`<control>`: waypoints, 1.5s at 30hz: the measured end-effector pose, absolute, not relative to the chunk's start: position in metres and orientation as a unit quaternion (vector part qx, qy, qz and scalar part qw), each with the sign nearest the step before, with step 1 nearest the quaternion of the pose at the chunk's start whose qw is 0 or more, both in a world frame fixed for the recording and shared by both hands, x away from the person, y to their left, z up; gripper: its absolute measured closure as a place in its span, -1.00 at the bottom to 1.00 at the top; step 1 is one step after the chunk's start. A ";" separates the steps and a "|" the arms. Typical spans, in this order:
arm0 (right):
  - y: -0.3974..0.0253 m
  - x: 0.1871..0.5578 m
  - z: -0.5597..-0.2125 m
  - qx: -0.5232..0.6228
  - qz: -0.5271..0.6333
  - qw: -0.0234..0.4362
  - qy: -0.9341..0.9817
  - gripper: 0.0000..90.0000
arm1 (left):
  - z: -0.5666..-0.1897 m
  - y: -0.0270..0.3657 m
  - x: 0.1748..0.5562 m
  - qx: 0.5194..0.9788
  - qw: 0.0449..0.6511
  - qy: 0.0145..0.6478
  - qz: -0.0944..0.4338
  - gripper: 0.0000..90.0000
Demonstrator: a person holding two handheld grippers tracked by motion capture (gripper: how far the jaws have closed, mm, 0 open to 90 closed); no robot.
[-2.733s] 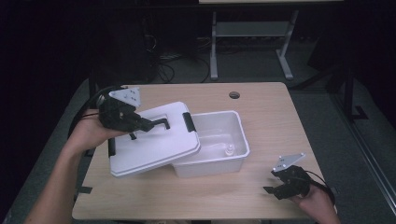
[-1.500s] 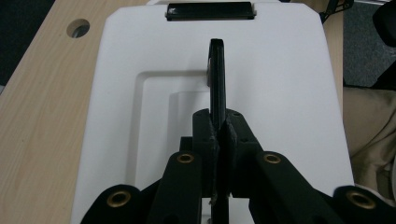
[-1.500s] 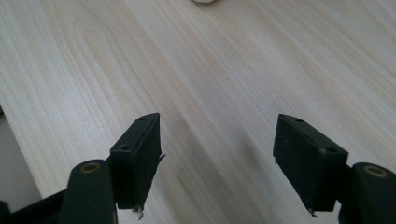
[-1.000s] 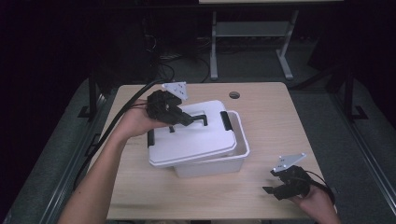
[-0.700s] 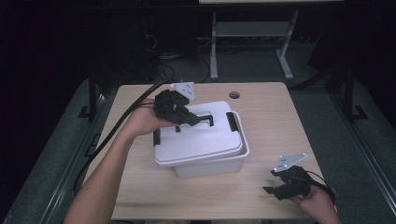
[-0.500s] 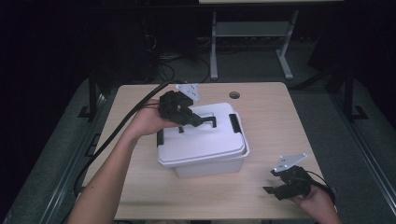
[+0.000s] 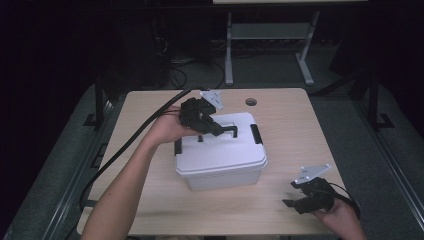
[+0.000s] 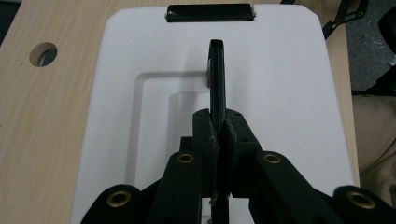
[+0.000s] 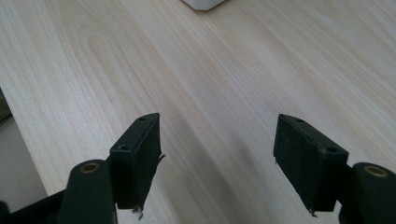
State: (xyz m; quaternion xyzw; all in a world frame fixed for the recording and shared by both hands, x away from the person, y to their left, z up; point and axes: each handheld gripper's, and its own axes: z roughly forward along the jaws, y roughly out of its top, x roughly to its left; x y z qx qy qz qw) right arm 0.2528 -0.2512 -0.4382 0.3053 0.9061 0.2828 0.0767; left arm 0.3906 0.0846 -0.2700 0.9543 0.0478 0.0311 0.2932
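Observation:
A white plastic box (image 7: 220,172) stands at the middle of the table with its white lid (image 7: 222,147) lying on top of it. The lid (image 8: 280,93) carries a black handle (image 8: 217,81) and a black latch (image 8: 210,12) at the far end. My left gripper (image 7: 216,128) is shut on that handle (image 7: 227,129); in the left gripper view its jaws (image 8: 217,135) pinch the handle's near end. My right gripper (image 7: 301,196) rests near the table's front right corner, open, with bare wood between its fingers (image 9: 217,158).
The wooden table (image 7: 300,130) has a round cable hole (image 7: 251,102) behind the box. A black cable (image 7: 125,147) trails from the left gripper over the table's left edge. A corner of the white box (image 9: 201,3) shows at the top of the right gripper view.
My left gripper has carried the lid by its handle from the left side of the table to the right and set it down over the open box. The right gripper has stayed put.

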 end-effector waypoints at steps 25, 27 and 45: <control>-0.247 0.257 -0.439 0.299 0.285 0.071 0.908 -0.32 | -0.280 0.076 0.396 0.956 0.287 0.052 0.027 0.87; -0.247 0.258 -0.440 0.296 0.285 0.071 0.909 -0.32 | -0.281 0.076 0.396 0.957 0.285 0.051 0.025 0.87; -0.246 0.259 -0.440 0.292 0.283 0.071 0.911 -0.32 | -0.288 0.075 0.396 0.958 0.281 0.051 0.022 0.86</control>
